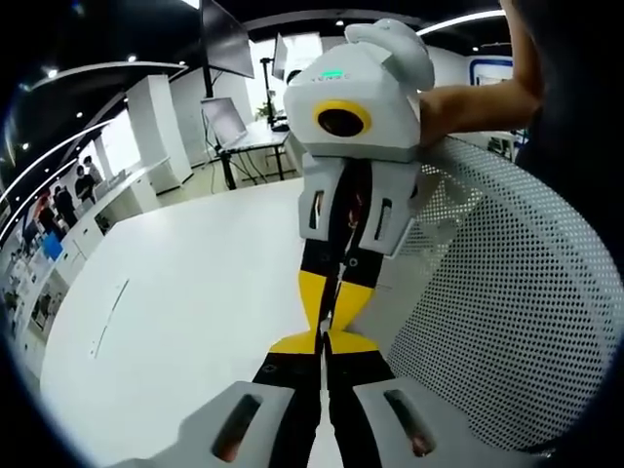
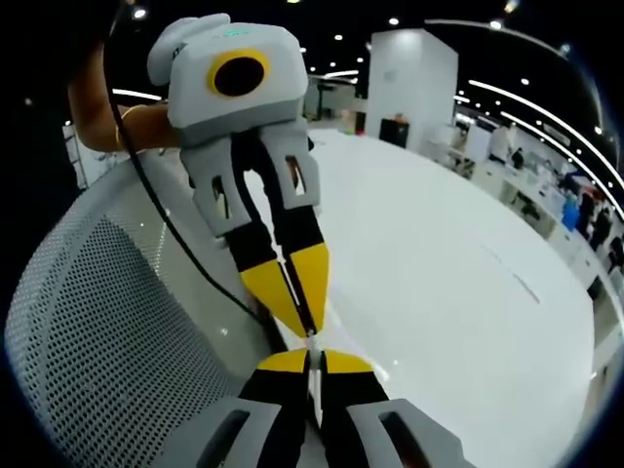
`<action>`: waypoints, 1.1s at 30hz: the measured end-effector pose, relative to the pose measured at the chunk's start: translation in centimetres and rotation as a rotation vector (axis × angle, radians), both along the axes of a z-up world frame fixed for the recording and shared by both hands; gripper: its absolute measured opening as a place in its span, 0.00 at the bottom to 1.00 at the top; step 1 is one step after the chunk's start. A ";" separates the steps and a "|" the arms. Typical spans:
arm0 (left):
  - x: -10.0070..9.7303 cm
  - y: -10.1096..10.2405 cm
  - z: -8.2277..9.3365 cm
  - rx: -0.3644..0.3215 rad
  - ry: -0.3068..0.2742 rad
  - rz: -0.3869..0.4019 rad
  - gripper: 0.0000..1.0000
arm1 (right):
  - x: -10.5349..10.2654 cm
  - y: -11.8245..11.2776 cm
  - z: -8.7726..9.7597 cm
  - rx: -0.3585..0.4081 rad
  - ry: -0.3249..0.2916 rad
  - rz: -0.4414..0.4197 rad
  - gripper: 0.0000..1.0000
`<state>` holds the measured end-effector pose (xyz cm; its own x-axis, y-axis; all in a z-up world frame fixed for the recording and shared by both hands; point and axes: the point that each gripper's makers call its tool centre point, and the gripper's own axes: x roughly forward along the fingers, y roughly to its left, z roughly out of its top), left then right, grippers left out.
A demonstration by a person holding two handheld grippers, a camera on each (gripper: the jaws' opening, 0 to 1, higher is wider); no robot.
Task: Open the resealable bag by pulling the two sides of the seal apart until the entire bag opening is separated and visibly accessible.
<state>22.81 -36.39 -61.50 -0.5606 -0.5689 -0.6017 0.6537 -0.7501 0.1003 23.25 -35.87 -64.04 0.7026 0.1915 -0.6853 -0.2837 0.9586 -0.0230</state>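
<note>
My left gripper (image 1: 325,341) rises from the bottom of the left gripper view, its yellow-tipped jaws pressed shut. My right gripper (image 1: 328,322) comes down from above to meet it tip to tip, also shut. In the right gripper view, my right gripper (image 2: 310,359) is at the bottom and my left gripper (image 2: 308,330) points down at it. The resealable bag (image 2: 378,370) is clear and barely shows. A thin pale strip of it sits between the meeting tips, with faint glints below. Its whitish film (image 1: 395,312) hangs to the right of the jaws.
A white mesh chair back (image 1: 507,312) curves close beside the grippers, also visible as the mesh (image 2: 107,331). Below lies a broad white table (image 1: 195,283). A person's arm (image 1: 478,97) reaches in behind, and a black cable (image 2: 185,255) trails down past the left gripper.
</note>
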 end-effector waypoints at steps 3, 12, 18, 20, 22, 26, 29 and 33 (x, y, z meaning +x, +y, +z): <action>0.1 0.0 0.2 -0.014 0.004 0.003 0.00 | 0.0 -0.1 0.0 0.003 0.001 -0.007 0.00; 0.3 0.1 0.5 -0.006 0.035 0.009 0.00 | -0.1 -0.2 0.0 -0.001 0.005 -0.009 0.00; 0.0 0.1 0.1 0.006 0.034 -0.008 0.00 | -0.4 -0.1 -0.4 -0.026 0.028 0.007 0.00; 0.1 0.1 0.0 0.003 0.031 -0.017 0.00 | -0.4 -0.1 -0.4 -0.027 0.031 0.008 0.00; 0.0 0.2 0.0 0.007 0.034 -0.024 0.00 | -0.4 -0.1 -0.5 -0.030 0.034 0.013 0.00; -0.3 0.3 -0.4 0.011 0.026 -0.039 0.00 | -0.3 0.3 -0.3 -0.027 0.025 0.028 0.00; -0.6 0.3 -0.4 0.013 0.035 -0.039 0.03 | -0.3 0.2 -0.4 -0.028 0.028 0.026 0.00; -0.8 0.3 -0.7 0.037 0.042 -0.033 0.03 | -0.3 0.3 -0.4 -0.019 0.028 0.029 0.00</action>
